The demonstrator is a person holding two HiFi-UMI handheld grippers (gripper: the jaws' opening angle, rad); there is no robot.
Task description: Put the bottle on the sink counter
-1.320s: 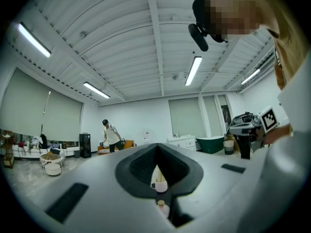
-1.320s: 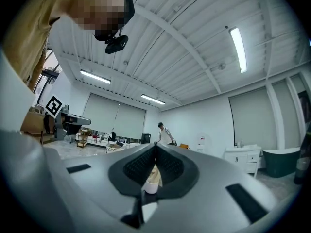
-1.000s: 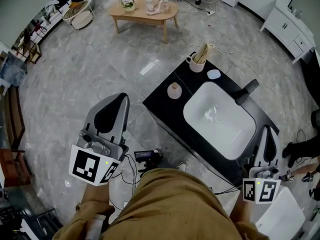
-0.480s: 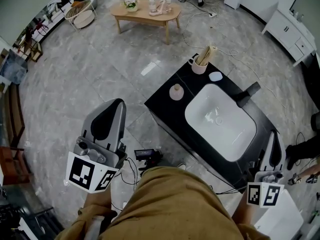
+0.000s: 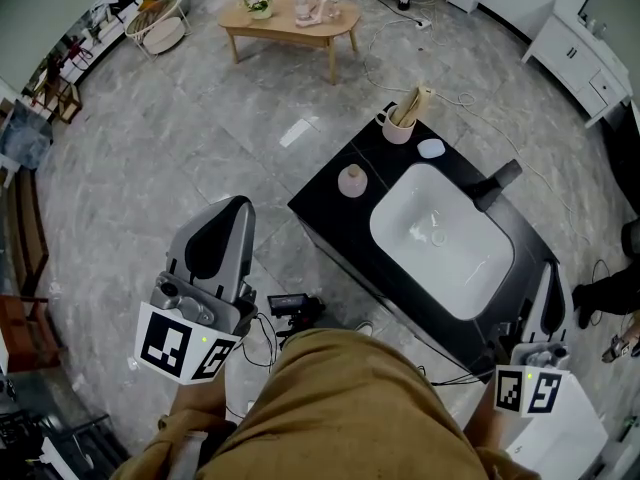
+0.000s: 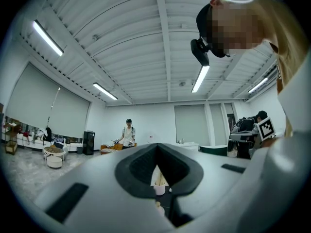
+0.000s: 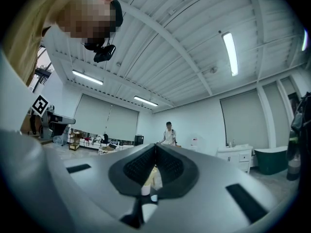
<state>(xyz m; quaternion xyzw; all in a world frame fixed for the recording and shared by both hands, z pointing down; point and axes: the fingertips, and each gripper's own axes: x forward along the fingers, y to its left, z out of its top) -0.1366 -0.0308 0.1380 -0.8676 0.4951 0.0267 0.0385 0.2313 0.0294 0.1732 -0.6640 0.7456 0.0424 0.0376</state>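
Left gripper (image 5: 234,210): my jaws are pressed together with nothing between them; I hold it over the floor, well left of the counter.
Right gripper (image 5: 549,270): the jaws are clenched as well and carry nothing; it sits at the near right corner of the counter.
Bottle (image 5: 351,180): a small pale pink one, standing upright on the black top near the counter's left edge, just beside the basin's left end and well apart from both my grippers.
Sink counter (image 5: 322,206): a glossy black block set at an angle to me in the middle of the room.
Basin (image 5: 440,240): white, rounded, sunk into the black top.
Faucet (image 5: 497,183): dark, on the basin's far side.
Cup (image 5: 398,128): white, at the far corner, with pale sticks leaning out of it.
Small dish (image 5: 431,149): light, flat, between the cup and the faucet.
Floor (image 5: 150,158): grey marbled tiles with a sheen; cables (image 5: 400,63) trail beyond the counter.
Coffee table (image 5: 290,26): light wood, oval, far side of the room, with small things on top.
White cabinet (image 5: 577,53): against the wall at upper right.
Ceiling (image 6: 146,42): white ribbed panels with strip lights (image 6: 200,78).
Person (image 6: 128,133): standing at the far white wall.
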